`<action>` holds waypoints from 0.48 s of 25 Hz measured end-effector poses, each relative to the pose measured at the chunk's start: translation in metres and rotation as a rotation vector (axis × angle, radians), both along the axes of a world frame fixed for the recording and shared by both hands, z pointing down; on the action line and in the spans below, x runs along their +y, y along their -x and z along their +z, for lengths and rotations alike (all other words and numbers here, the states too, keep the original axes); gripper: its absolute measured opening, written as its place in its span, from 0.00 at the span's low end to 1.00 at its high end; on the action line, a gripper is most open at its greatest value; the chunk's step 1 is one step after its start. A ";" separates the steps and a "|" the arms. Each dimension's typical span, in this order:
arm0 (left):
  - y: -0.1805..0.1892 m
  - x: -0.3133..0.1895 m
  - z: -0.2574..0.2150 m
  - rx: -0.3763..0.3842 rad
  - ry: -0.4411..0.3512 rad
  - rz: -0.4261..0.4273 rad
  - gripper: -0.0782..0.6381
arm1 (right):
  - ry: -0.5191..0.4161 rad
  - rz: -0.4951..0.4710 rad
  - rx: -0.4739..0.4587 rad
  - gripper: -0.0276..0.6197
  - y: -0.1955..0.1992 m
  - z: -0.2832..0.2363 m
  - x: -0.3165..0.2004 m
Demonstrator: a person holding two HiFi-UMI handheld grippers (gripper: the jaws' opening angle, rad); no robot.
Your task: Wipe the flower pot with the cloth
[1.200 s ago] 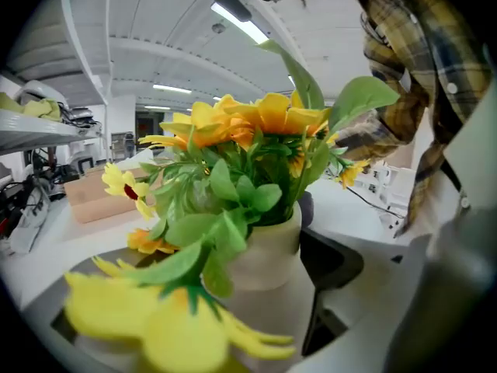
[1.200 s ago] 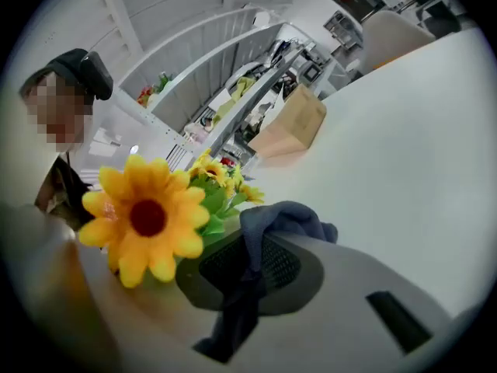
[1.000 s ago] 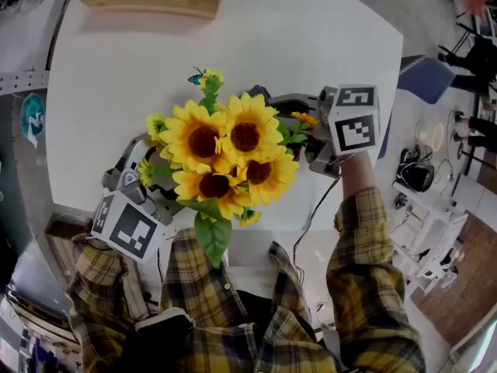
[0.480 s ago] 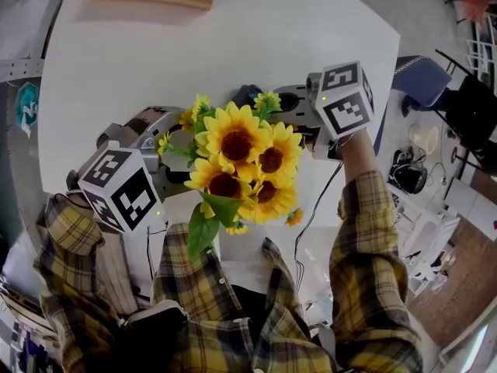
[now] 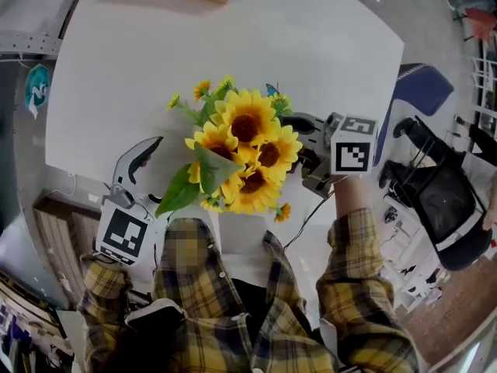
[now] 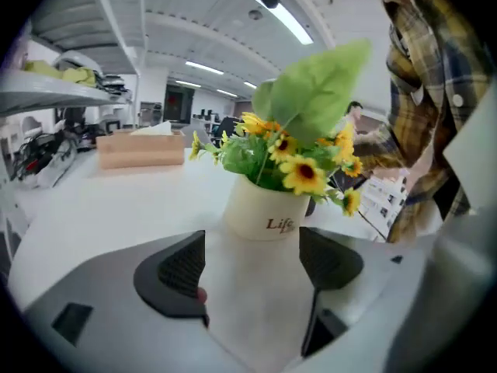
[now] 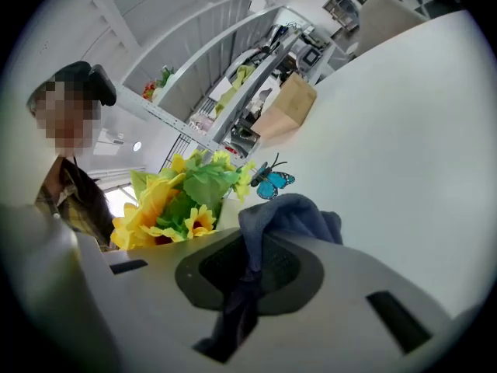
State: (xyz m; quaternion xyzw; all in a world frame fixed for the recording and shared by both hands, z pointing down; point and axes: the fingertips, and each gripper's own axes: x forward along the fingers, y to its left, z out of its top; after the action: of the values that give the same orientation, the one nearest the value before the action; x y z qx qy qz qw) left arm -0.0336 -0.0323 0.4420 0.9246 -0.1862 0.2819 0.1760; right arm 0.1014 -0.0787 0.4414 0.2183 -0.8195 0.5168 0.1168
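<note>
Pot on the table, cloth held beside it.
The cream pot (image 6: 268,208) of sunflowers (image 5: 245,150) is set near the front edge of the white table (image 5: 116,68). The blue cloth (image 7: 287,216) is pinched in the closed right gripper (image 7: 252,266), just beside the blooms on their right. The left gripper (image 6: 252,263) is held wide and empty, the pot ahead of its jaws and apart from them.
</note>
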 end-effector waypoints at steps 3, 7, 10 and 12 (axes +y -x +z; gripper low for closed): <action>0.001 0.018 -0.001 0.011 0.039 -0.130 0.65 | -0.025 0.103 0.021 0.07 0.005 0.000 0.017; -0.010 0.032 -0.007 0.049 0.030 -0.227 0.65 | -0.048 0.242 0.019 0.07 0.015 0.002 0.047; -0.018 0.037 -0.017 0.090 -0.002 -0.280 0.66 | -0.044 0.344 -0.003 0.07 0.028 0.000 0.069; -0.019 0.040 -0.025 0.104 -0.021 -0.309 0.68 | -0.040 0.408 -0.017 0.07 0.036 -0.001 0.079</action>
State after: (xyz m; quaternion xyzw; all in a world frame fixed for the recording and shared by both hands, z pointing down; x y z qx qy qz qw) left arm -0.0148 0.0077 0.4168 0.9000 -0.3199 0.2014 0.2169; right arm 0.0657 -0.0001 0.4400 0.3776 -0.7693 0.5153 -0.0015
